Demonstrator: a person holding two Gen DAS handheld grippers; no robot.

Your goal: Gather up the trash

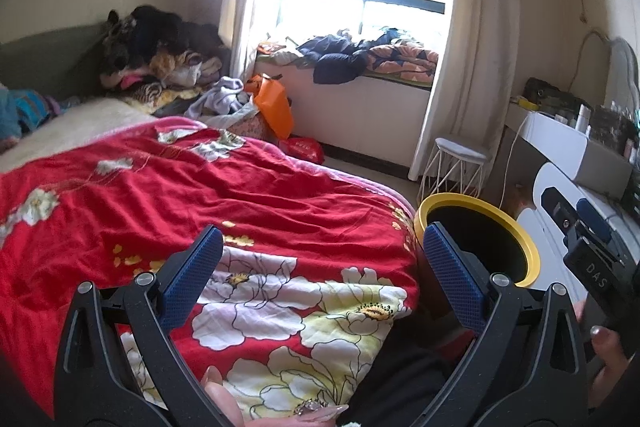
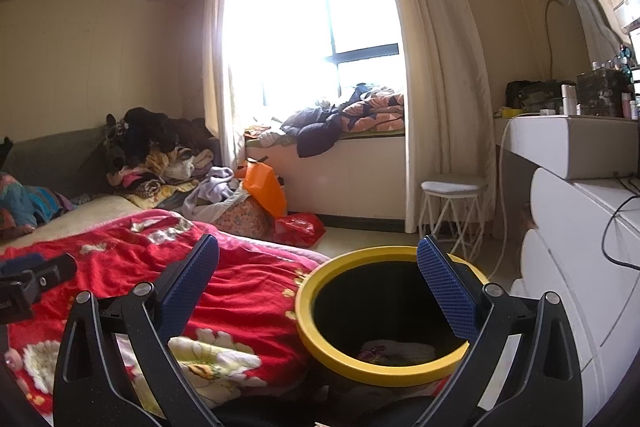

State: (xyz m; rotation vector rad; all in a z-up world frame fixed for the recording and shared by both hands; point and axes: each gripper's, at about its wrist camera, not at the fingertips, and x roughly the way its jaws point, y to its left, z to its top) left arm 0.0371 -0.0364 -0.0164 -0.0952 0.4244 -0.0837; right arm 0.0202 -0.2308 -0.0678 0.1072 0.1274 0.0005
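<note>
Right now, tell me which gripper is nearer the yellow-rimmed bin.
Right. The right gripper hovers open by the yellow-rimmed bin, which fills its view; the left gripper sits over the red quilt beside it.

left gripper (image 1: 322, 247) | black arms, blue textured jaws (silver screws) | ringed finger

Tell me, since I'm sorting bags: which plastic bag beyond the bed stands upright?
The orange bag; it stands tall, while the red bag lies crumpled on the floor beside it.
</note>
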